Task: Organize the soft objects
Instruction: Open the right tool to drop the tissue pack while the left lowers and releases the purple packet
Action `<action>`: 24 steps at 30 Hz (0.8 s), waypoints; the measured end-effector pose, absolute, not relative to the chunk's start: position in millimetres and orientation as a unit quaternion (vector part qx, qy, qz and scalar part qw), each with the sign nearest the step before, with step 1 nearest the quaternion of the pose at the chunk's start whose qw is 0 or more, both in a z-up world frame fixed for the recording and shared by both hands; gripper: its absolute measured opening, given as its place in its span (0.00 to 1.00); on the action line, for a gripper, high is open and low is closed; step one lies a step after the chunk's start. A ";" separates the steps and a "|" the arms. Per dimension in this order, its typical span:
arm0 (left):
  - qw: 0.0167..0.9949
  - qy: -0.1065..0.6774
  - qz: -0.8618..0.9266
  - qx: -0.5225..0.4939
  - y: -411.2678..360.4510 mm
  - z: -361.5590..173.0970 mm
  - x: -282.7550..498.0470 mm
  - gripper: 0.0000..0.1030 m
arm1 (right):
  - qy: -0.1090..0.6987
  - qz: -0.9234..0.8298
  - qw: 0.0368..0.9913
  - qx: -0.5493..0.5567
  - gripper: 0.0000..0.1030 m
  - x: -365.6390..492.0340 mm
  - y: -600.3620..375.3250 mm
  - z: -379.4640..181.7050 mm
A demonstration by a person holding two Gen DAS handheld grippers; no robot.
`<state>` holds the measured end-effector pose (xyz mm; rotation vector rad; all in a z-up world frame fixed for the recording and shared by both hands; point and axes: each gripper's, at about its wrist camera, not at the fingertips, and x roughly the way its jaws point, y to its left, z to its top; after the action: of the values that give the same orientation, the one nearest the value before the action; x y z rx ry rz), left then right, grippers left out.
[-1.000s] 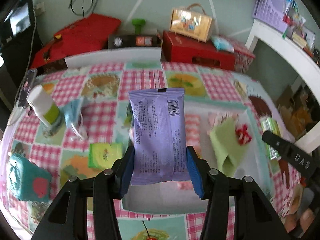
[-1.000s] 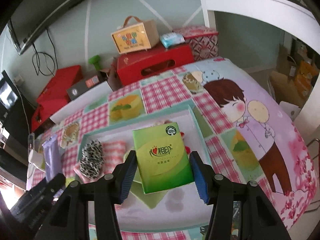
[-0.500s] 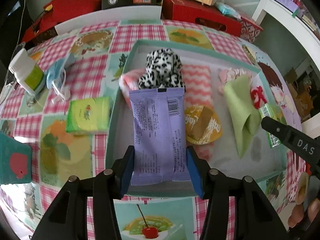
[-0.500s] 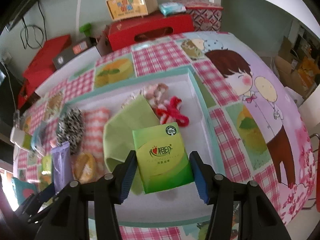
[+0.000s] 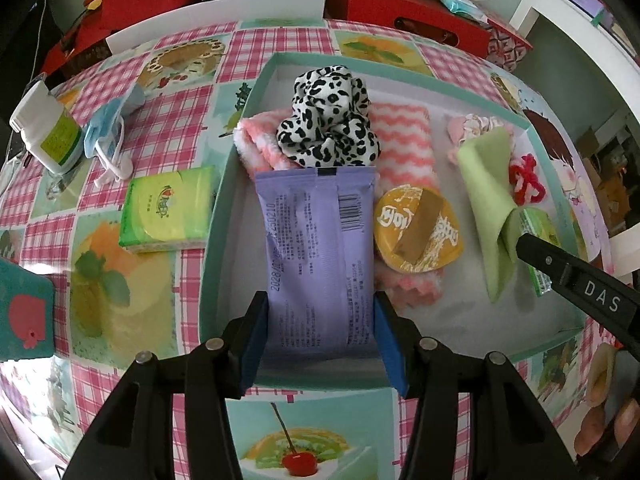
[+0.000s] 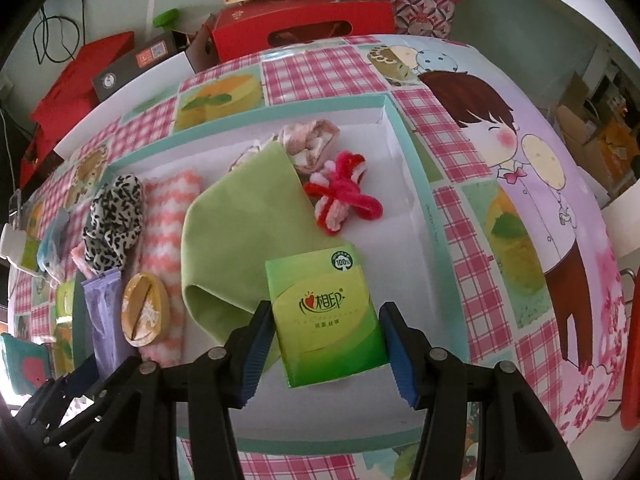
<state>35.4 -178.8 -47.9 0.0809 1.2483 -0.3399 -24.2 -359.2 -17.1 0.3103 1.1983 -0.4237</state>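
My left gripper point(image 5: 318, 334) is shut on a purple packet point(image 5: 318, 248), held over the left part of a teal-rimmed white tray point(image 5: 228, 184). My right gripper point(image 6: 326, 348) is shut on a green tissue pack point(image 6: 324, 312) above the tray's point(image 6: 420, 208) front right part. In the tray lie a leopard-print cloth point(image 5: 328, 120), a pink zigzag towel point(image 5: 404, 136), a round yellow packet point(image 5: 418, 234), a folded green cloth point(image 6: 240, 232) and a red yarn bow point(image 6: 340, 196). The right gripper's black finger and its green pack show at the right of the left wrist view.
A second green tissue pack point(image 5: 168, 208), a blue mask point(image 5: 108, 136), a white bottle point(image 5: 44, 128) and a teal box point(image 5: 24, 316) lie on the checked tablecloth left of the tray. Red boxes point(image 6: 304, 28) stand behind the table. A hand point(image 5: 608, 412) shows at lower right.
Both grippers have come down towards the tray and tipped further downward, each still holding its pack. The tray and its contents now look larger and closer.
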 end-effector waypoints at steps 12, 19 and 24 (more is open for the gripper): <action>0.804 0.569 -0.173 0.026 -172.1 -26.2 33.8 0.54 | 0.530 -0.205 0.811 0.138 0.61 -24.7 -357.9 4.7; 0.800 0.574 -0.173 0.018 -169.4 -27.5 34.3 0.55 | 0.520 -0.203 0.819 0.136 0.61 -23.5 -354.8 12.1; 0.800 0.574 -0.170 0.013 -168.6 -29.0 35.7 0.55 | 0.520 -0.200 0.820 0.133 0.61 -22.2 -352.9 12.2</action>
<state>35.7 -168.6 -29.0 0.0279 1.2321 -0.3654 -22.2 -352.9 12.2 0.2842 1.1073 -0.4259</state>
